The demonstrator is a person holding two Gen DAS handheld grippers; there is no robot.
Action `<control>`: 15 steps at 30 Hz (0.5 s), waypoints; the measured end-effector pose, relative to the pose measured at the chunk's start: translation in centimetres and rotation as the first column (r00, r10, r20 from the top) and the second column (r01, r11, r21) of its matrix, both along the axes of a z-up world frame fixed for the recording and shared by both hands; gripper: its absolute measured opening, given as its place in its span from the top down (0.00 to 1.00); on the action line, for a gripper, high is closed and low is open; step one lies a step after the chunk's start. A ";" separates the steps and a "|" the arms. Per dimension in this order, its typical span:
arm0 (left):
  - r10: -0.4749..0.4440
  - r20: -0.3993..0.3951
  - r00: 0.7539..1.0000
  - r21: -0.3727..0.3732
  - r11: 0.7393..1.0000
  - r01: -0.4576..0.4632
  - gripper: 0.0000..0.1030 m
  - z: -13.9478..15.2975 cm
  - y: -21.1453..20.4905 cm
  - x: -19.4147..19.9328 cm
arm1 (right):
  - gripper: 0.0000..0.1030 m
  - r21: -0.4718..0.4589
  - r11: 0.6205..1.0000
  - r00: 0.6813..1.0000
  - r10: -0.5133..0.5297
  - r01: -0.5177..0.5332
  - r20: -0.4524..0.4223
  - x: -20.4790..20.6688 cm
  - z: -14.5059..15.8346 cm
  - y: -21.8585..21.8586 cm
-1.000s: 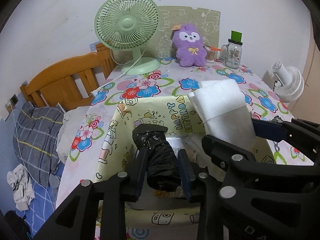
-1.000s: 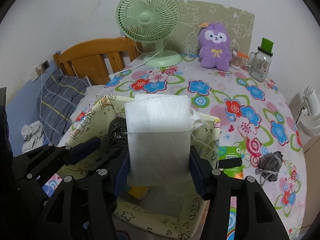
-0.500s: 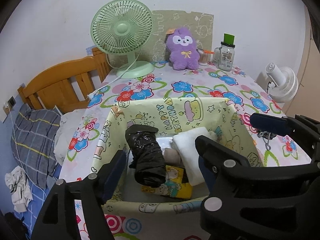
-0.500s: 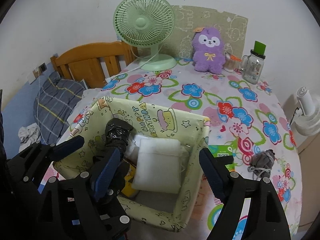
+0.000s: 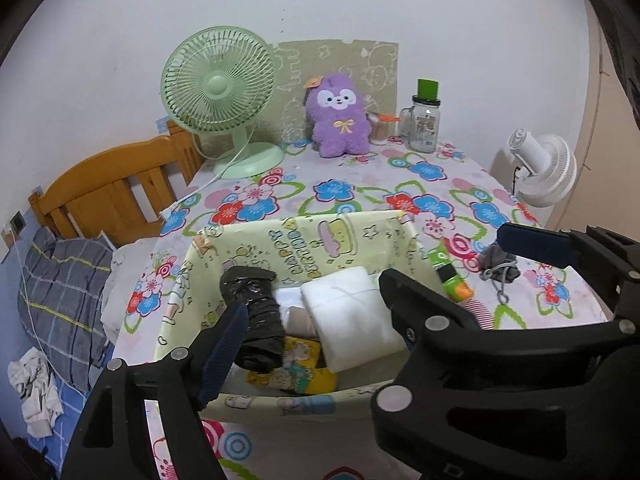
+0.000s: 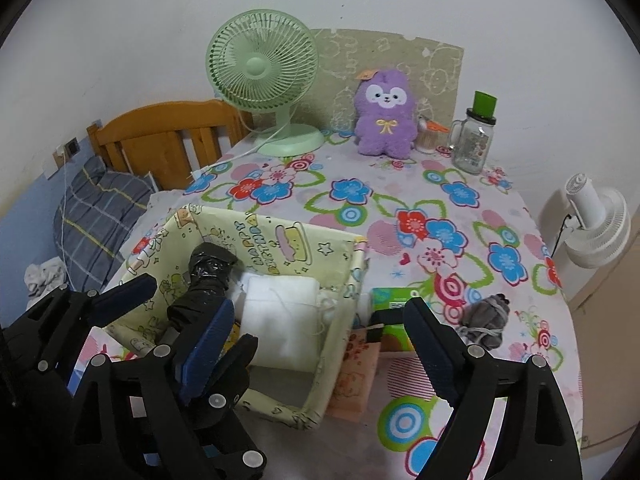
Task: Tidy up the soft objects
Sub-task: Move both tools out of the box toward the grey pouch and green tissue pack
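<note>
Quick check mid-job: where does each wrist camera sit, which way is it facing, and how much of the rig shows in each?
Left wrist: on the left gripper, angled down over the fabric bin toward the wall; its open fingers and the right gripper's fingers show.
Right wrist: on the right gripper, same heading, bin at left; its open fingers and the left gripper at lower left show.
Shared: black bundle, white bundle, green fan, purple plush.

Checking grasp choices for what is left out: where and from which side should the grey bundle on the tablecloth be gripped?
The grey bundle lies loose on the tablecloth, right of the bin, with nothing close on its right. It looks like a soft lump wrapped in cord. Probably best to come from above with the open right gripper and pinch across the tied middle.
</note>
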State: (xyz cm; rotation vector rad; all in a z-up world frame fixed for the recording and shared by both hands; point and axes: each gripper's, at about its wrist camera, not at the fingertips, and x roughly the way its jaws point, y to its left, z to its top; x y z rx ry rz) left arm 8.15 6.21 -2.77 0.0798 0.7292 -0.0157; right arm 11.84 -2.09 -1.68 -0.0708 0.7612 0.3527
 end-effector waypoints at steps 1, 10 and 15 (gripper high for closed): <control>-0.002 0.004 1.000 0.001 1.000 0.002 0.21 0.1 -0.2 -0.1 | 0.13 0.002 1.000 1.000 -0.004 0.004 0.001 -0.1 0.1 -0.3; -0.034 0.027 0.999 0.003 0.999 0.034 0.20 0.8 -2.2 -0.7 | 0.13 0.008 1.000 0.999 -0.031 0.031 0.017 -0.9 0.8 -2.2; -0.045 0.033 0.998 0.002 0.999 0.045 0.19 1.1 -3.1 -1.0 | 0.13 0.013 0.999 0.999 -0.042 0.042 0.015 -1.3 1.1 -3.4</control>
